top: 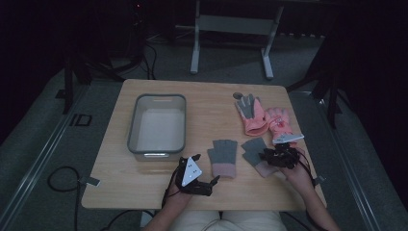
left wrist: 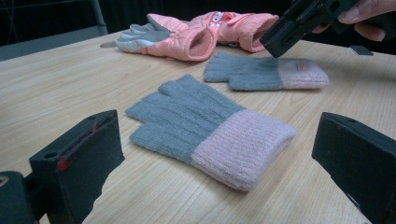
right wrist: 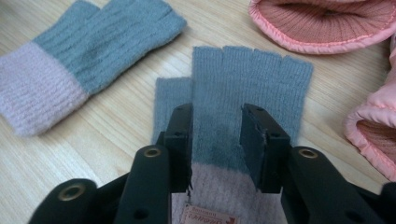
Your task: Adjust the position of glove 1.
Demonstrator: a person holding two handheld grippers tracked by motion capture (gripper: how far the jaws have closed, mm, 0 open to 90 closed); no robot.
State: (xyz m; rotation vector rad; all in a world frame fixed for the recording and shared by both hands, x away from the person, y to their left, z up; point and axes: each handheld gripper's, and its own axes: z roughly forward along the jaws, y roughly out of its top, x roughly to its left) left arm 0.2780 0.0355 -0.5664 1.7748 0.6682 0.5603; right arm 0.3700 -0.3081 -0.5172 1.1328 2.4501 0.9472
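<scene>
The right gripper (right wrist: 215, 140) hangs over the right knit glove (right wrist: 243, 88), jaws part-open with a band of grey knit showing between them; whether the pads already press the wool cannot be told. That glove lies flat on the table (top: 202, 98), fingers pointing away from the person, its pink cuff under the gripper body. The left gripper (left wrist: 219, 154) rests low at the near edge, jaws spread wide and empty, framing the left knit glove (left wrist: 205, 128), which lies just ahead of it and apart from its twin.

The likely slip: jaws closing on flat knit may catch only the top layer, so the glove would stretch or slide loose when lifted. A sideways drag could also nudge the near pink glove (right wrist: 371, 135) beside it, or push the knit pair together.

Beyond them, the pink ski gloves (top: 264, 118) sit near the far right corner, and an empty grey bin (top: 132, 130) stands on the left half of the pale wood top. The room is dim, with grey carpet, trailing cables and a white stand frame (top: 231, 38) behind.
</scene>
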